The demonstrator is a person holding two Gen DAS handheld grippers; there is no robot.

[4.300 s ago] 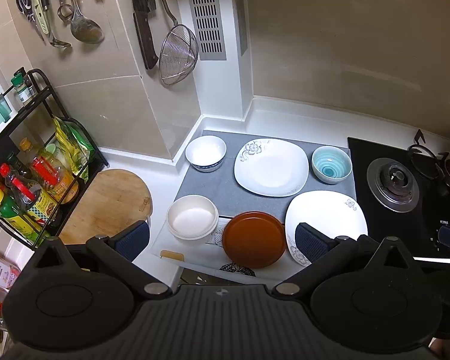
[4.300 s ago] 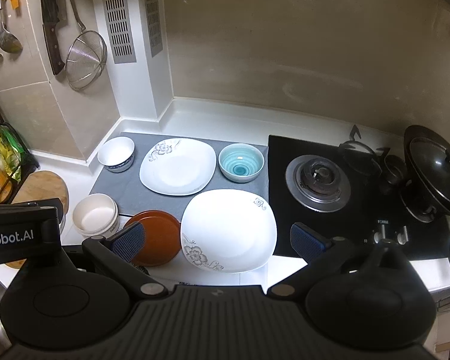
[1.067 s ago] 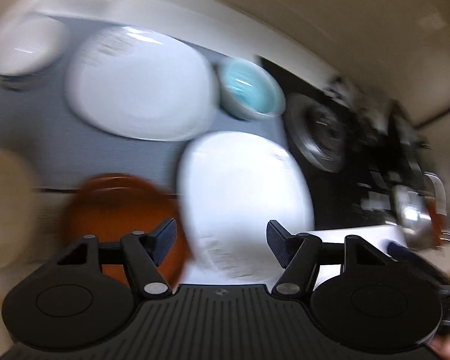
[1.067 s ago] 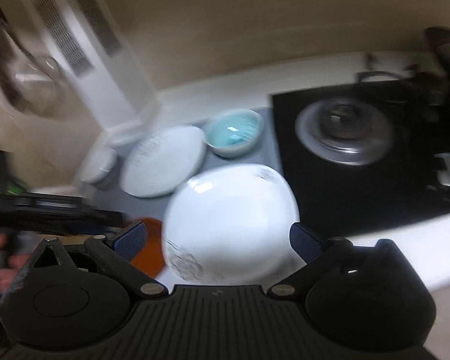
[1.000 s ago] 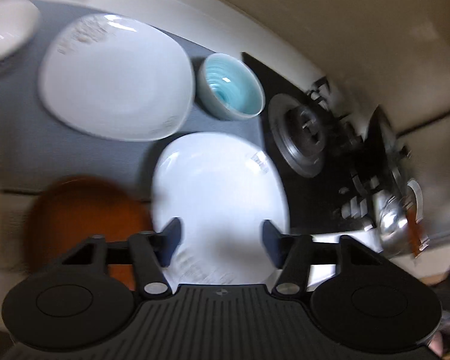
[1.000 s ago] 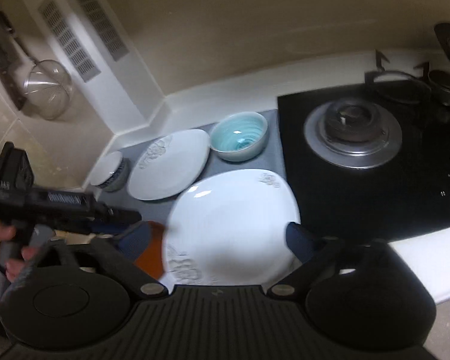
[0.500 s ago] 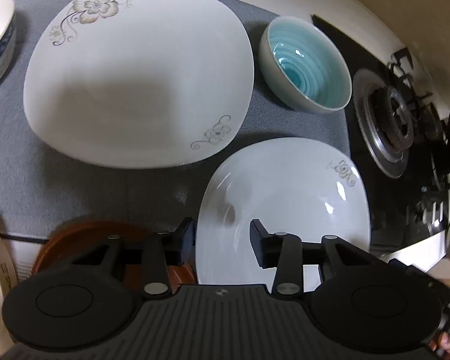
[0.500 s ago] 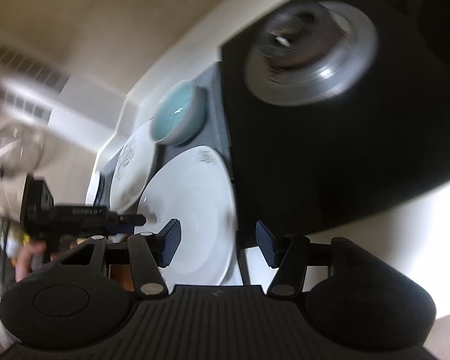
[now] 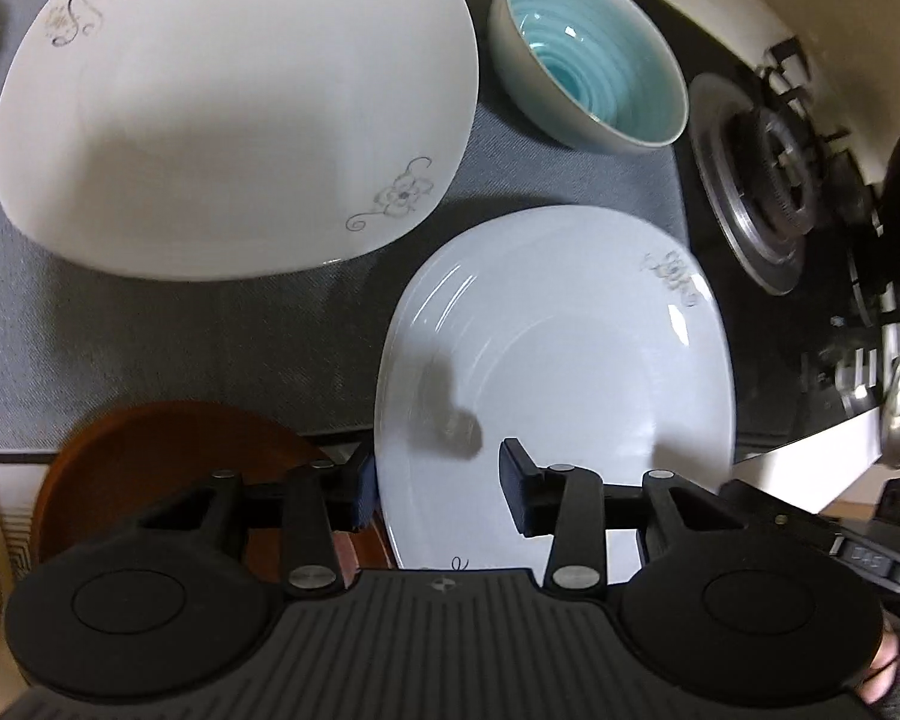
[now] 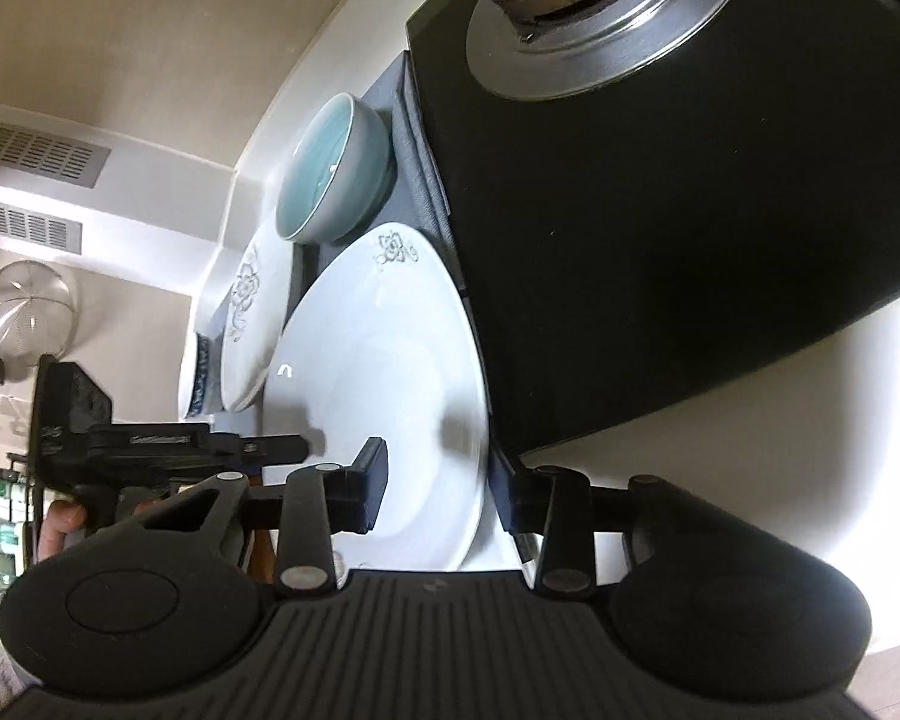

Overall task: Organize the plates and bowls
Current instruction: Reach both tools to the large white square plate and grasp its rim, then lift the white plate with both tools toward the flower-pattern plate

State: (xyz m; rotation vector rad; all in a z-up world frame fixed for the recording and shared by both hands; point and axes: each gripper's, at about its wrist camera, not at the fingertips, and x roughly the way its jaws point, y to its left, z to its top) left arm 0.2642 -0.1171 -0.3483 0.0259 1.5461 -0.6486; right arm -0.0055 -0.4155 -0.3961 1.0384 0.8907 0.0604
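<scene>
The left gripper [image 9: 438,483] had its two dark padded fingers on either side of the left rim of the near white squarish porcelain plate [image 9: 570,360]. The pads did not yet press the rim, so it was open around it. The right gripper [image 10: 438,489] stood across the opposite, right rim of the same plate [image 10: 384,372], turned on its side, and its jaws had just been closing. A gap remained at both pads, so I judged it open too, with no grip yet. The two tools took opposite edges probably because the plate is wide and flat, and one grip alone would let it tip.

This plate lay partly on the grey cloth mat [image 9: 150,336], close to the black glass gas hob [image 10: 660,210], with its near edge over the white counter. It was glossy, shallow, with a small grey flower print in one corner. Behind it lay a second white flowered plate [image 9: 234,108] and a grey bowl with turquoise inside [image 9: 588,60]. A brown round dish [image 9: 168,468] lay just beside it on the left.
</scene>
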